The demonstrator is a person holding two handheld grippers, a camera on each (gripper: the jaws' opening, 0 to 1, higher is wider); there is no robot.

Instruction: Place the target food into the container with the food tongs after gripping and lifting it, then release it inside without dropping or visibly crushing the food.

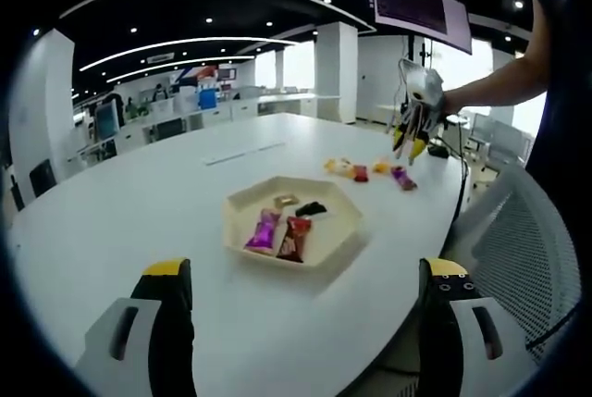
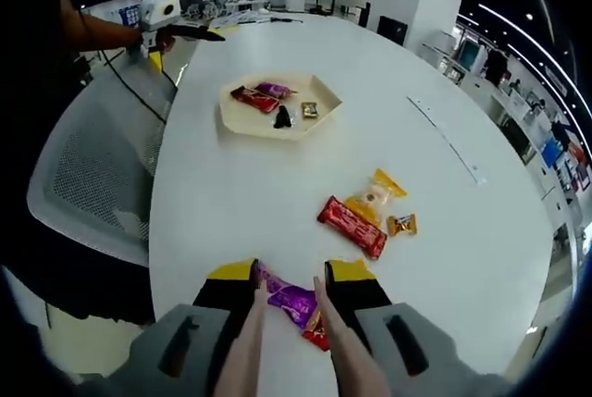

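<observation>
At the bottom of the right gripper view, the right gripper (image 2: 289,293) clenches the tongs (image 2: 294,346) around a purple candy (image 2: 292,301) on the table (image 2: 231,212) — the tray (image 2: 239,117) sits upper left. The left gripper (image 1: 305,300) is released.

Both views bright and evenly lit. Light comes from ceiling strips (image 1: 185,45) and spots, plus windows (image 1: 462,68) blown out to white in the left gripper view. Surface (image 1: 166,193) is nearly glare-free, with soft, faint shadows under the tray (image 1: 338,230). Heavy fisheye bending: surface edge and ceiling lines curve hard near the rim. Centre sharp, far office slightly soft. Right gripper view's tongs (image 2: 250,351) close-up, a bit blurred.
</observation>
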